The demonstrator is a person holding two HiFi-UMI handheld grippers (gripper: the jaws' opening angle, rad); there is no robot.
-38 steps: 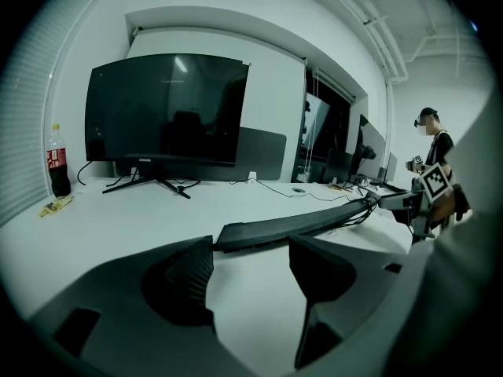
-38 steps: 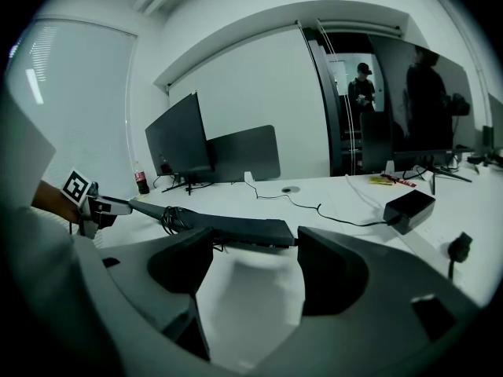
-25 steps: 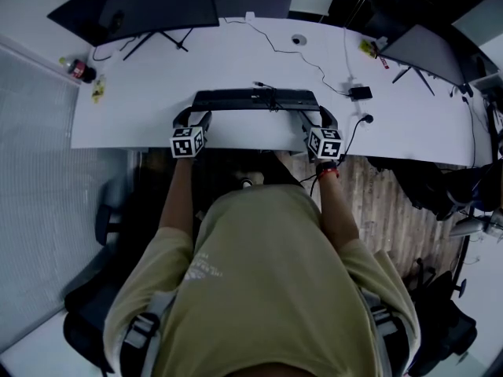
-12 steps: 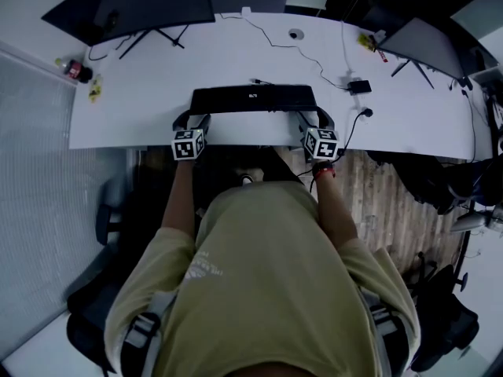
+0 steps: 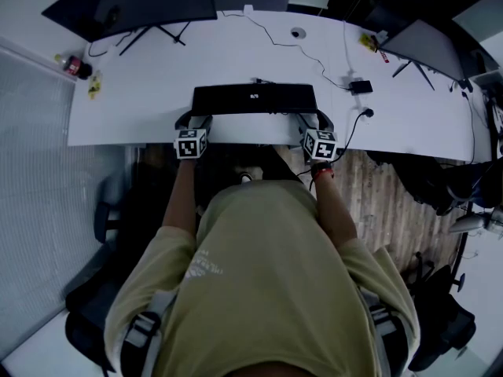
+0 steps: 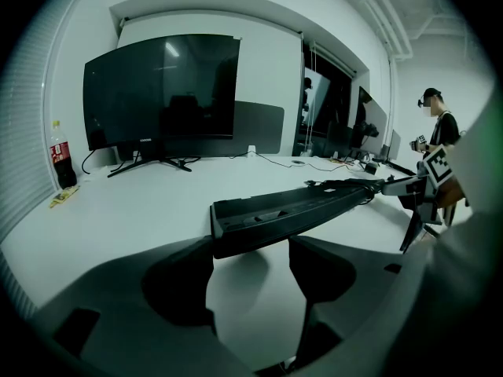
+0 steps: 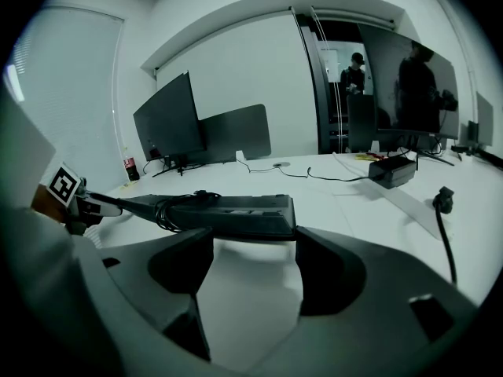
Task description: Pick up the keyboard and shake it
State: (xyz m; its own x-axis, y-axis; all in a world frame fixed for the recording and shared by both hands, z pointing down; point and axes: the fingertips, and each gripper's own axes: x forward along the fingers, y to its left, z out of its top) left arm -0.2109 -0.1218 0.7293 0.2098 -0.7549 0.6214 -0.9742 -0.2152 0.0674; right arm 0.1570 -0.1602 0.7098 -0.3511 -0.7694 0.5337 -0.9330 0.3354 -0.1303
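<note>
bare desk lies left of the keyboard (cables and a charger crowd its right).

Light is dim, cool and even. The keyboard I hold throws a soft shadow on the white table. Left gripper view and right gripper view bulge, corners black.

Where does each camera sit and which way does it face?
Head view: on the head, steeply down at desk and keyboard; shirt, arms show.
Left gripper view: on left hand-held gripper, along its jaws toward the monitor.
Right gripper view: on right hand-held gripper, along its jaws across the desk.
Both gripper views share the keyboard, each gripping one end.
</note>
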